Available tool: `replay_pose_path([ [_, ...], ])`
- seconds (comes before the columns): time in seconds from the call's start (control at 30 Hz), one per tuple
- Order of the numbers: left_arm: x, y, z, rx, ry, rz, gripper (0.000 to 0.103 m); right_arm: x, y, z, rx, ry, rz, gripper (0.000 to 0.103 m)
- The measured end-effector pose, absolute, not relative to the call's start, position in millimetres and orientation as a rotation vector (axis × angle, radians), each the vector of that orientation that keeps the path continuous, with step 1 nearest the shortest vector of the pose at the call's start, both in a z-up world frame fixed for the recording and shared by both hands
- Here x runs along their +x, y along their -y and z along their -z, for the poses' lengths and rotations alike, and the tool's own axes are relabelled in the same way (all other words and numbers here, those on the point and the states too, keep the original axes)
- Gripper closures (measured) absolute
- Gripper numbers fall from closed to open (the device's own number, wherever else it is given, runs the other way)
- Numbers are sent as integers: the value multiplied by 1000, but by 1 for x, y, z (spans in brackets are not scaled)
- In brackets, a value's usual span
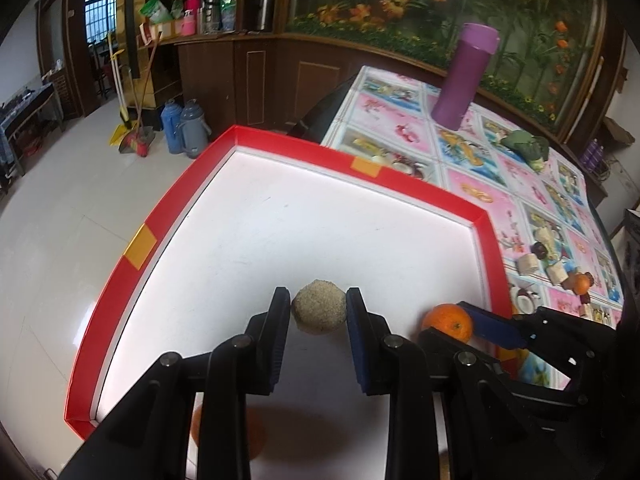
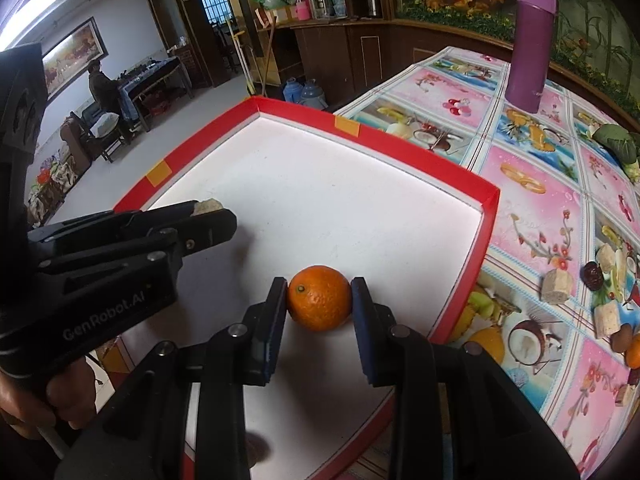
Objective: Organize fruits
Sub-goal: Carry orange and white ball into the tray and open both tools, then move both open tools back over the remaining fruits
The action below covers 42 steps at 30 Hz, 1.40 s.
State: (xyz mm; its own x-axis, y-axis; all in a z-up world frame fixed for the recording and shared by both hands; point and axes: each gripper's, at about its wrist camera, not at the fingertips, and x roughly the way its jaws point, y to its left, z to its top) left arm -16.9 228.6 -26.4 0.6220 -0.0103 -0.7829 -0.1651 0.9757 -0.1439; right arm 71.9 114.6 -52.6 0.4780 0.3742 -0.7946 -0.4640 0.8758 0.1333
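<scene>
Purple flask (image 2: 534, 44) stands far back on the table; inside the red tray (image 1: 276, 140), left gripper (image 1: 319, 304) clasps a tan fruit (image 1: 319, 312), right gripper (image 2: 320, 294) clasps an orange (image 2: 319, 298).

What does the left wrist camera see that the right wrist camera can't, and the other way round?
Only the left wrist view shows the whole tan round fruit between the left gripper fingers, plus an orange blur under them. Only the right wrist view shows a seated person and the hand on the left gripper's handle. Both show the red tray, the orange in the right gripper, and the purple bottle.
</scene>
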Motion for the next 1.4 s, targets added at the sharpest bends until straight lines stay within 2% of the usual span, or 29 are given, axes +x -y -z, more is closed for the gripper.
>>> replay_pose_path([
  [0.37, -17, -241, 33, -224, -927, -145, 73, 77, -116, 53, -105, -960, -506, 67],
  [0.5, -20, -244, 33, -237, -926, -184, 50, 80, -108, 47, -37, -966, -528, 67],
  [0.73, -25, -233, 22, -217, -899, -192, 48, 64, -78, 18, 18, -834, -516, 66],
  [0.8, -27, -224, 16, -197, -883, -186, 43, 62, -65, 14, 24, -818, -487, 65],
  [0.9, -29, -213, 9, -174, -865, -164, 42, 59, -39, 10, 40, -803, -432, 65],
  [1.4, -33, -97, -1, -22, -898, 93, 40, 12, 150, 26, 133, -800, -61, 65],
])
